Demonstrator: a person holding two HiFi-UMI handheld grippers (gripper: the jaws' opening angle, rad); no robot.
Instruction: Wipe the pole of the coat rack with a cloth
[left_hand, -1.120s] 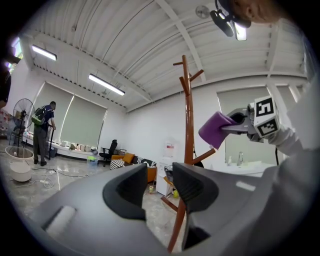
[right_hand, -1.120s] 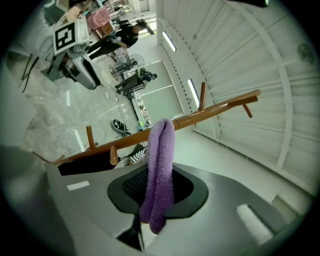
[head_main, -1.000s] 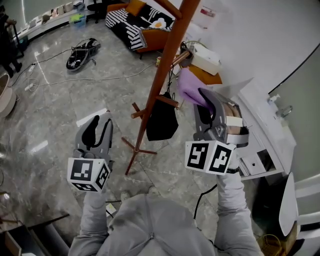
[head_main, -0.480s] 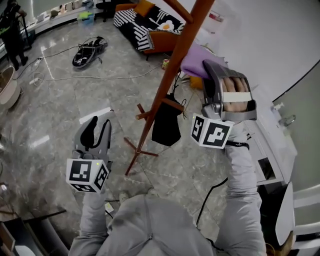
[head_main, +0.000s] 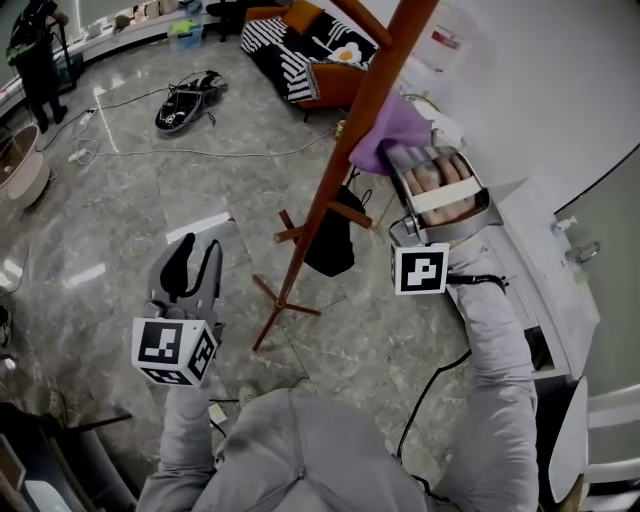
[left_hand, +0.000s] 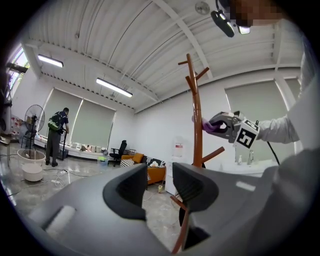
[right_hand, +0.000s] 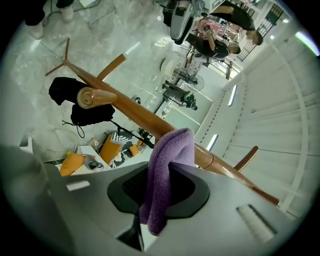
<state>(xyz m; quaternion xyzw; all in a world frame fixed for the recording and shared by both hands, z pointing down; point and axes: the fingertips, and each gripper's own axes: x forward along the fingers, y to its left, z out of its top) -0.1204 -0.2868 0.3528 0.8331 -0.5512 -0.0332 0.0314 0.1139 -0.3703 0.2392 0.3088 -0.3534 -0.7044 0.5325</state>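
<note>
A person in a grey sweatshirt (head_main: 300, 450) is clenching the right hand-held gripper (head_main: 398, 152) (right_hand: 157, 187) on a folded purple terry cloth (head_main: 392, 128) (right_hand: 167, 160). The fold is sticking out past the jaw tips and touching the slanting reddish-brown wooden pole of the coat rack (head_main: 345, 140) (right_hand: 135, 107) directly ahead of that hand-held gripper. A limp black bag (head_main: 330, 240) (right_hand: 75, 102) is hanging from a short peg on the pole, below the right hand-held gripper. The left hand-held gripper (head_main: 190, 268) (left_hand: 160, 187) is hovering lower and well apart from the pole, which is rising ahead of it and to its right. Its jaws are standing apart, released, with nothing between them. The rack's spread wooden feet (head_main: 280, 300) are resting on the grey marble floor (head_main: 130, 200) just to the right of the left hand-held gripper. In the left gripper view the cloth (left_hand: 207, 127) is showing as a purple patch against the pole (left_hand: 197, 100).
</note>
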